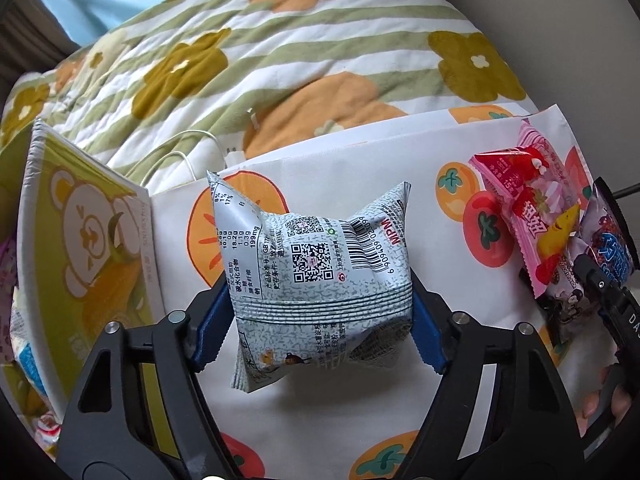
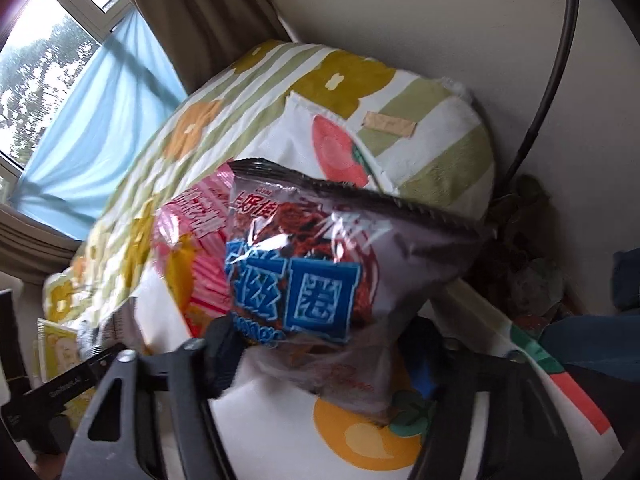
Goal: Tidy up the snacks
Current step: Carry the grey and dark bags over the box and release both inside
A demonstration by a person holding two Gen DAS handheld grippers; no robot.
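**Both tongs clamped on snack packets**

My left tongs pinch a grey-white snack packet at frame centre, blue pads pressing its sides, above the fruit-print sheet. My right tongs grasp a dark purple snack bag, centre frame; view blurred. A pink packet sits just left of it. Yellow bear box stands at left edge.

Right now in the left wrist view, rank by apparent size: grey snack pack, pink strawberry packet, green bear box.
1. grey snack pack, but it sits closest to the camera, so unsure
2. green bear box, partly cropped
3. pink strawberry packet
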